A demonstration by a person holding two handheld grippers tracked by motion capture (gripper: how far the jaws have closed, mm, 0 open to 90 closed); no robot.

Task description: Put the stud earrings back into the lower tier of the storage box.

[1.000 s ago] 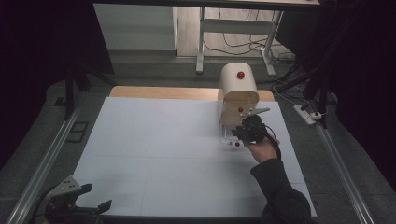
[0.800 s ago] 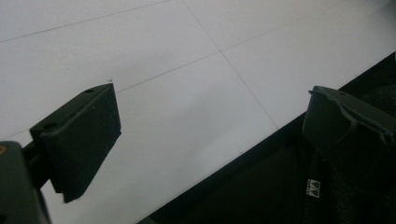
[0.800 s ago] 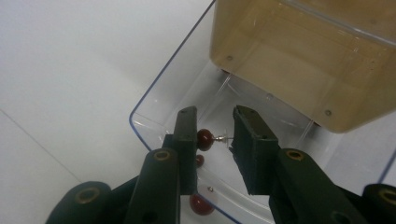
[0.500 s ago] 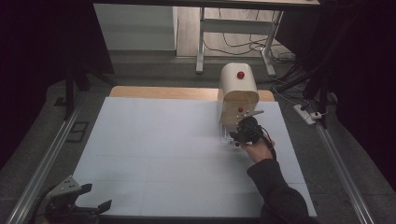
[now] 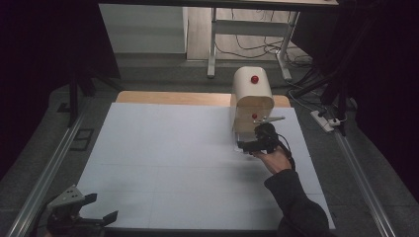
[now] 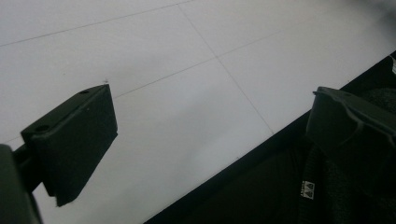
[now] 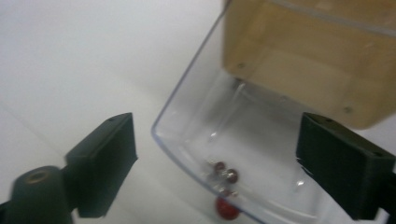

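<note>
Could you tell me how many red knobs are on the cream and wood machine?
2 on the machine: one knob on its rounded top, one lower on its wooden front. Others may be hidden on its far sides.

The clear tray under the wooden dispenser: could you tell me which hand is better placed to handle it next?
Probably the right: the right claw hangs open directly over the clear tray, while the left claw sits at the table's near-left corner.

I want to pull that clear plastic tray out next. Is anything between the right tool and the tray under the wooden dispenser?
Nothing visible. The right tool has just been opening and faces the clear plastic tray below the wooden dispenser, with the tray's corner between its jaws, unpressed.
</note>
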